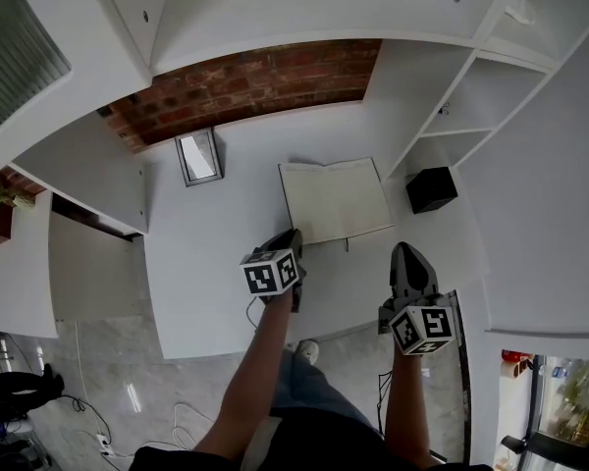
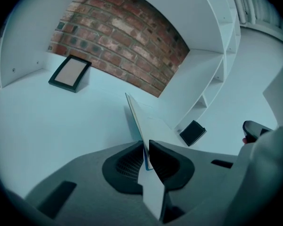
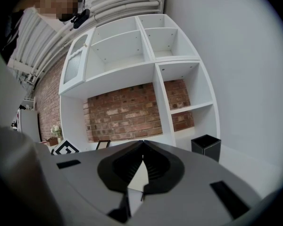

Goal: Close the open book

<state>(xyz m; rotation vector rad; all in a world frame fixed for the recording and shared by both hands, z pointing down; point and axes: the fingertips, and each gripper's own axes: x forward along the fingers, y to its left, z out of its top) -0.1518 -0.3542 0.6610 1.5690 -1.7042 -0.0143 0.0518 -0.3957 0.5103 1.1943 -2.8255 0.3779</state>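
Observation:
An open book (image 1: 336, 201) with pale pages lies on the white desk (image 1: 211, 263), near the brick wall. My left gripper (image 1: 288, 238) is at the book's near left corner. In the left gripper view the left gripper (image 2: 146, 147) is shut on the thin edge of the book's left cover (image 2: 137, 121), which stands lifted and nearly edge-on, with a blue rim at the pads. My right gripper (image 1: 404, 253) hangs over the desk's near right part, apart from the book. In its own view the right gripper (image 3: 142, 147) is shut with nothing between its jaws.
A small framed picture (image 1: 198, 157) leans at the back left of the desk. A black box (image 1: 432, 188) stands just right of the book, at the foot of the white shelf unit (image 1: 471, 96). The desk's front edge is close behind both grippers.

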